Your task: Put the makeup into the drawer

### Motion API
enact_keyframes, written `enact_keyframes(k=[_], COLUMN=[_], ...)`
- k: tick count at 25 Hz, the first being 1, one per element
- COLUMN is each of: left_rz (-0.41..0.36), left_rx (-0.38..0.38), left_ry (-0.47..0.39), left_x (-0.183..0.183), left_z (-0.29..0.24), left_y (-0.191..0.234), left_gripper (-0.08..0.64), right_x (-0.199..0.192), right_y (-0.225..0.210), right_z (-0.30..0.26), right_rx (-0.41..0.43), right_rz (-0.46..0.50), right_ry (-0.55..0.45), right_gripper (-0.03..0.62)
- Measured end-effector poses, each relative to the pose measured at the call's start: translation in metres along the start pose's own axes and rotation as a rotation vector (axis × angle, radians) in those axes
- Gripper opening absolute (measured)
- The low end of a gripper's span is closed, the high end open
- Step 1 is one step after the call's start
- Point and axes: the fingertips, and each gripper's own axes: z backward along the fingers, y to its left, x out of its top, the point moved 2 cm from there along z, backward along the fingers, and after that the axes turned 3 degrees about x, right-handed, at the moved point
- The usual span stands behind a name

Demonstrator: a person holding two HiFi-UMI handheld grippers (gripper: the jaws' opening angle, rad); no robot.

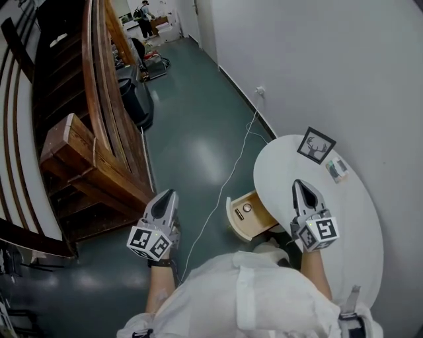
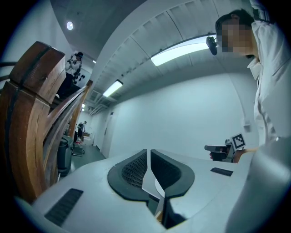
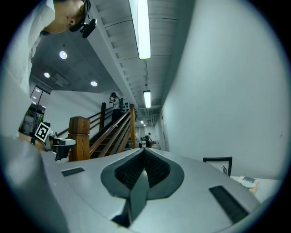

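In the head view a wooden drawer stands pulled out from under the round white table. A small round item lies inside it. A small flat packet rests on the table near the wall. My left gripper hangs over the floor left of the drawer, and its jaws meet with nothing between them. My right gripper hovers above the table's left part, shut and empty. Both point level, away from the person.
A black-framed deer picture leans at the table's far edge. A white cable trails across the green floor to a wall socket. A wooden staircase fills the left side. A person stands far down the corridor.
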Motion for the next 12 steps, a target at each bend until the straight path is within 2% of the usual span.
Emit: enact_keyframes(k=[12], left_rz=[0.005], left_rx=[-0.011], left_ry=[-0.001], left_x=[-0.0014], left_z=[-0.0058], left_y=[-0.0062], left_gripper=[0.037], right_x=[-0.0079], right_y=[-0.0093], right_z=[0.0046], right_rx=[-0.012], right_rz=[0.008], right_ry=[0.022], right_gripper=[0.009])
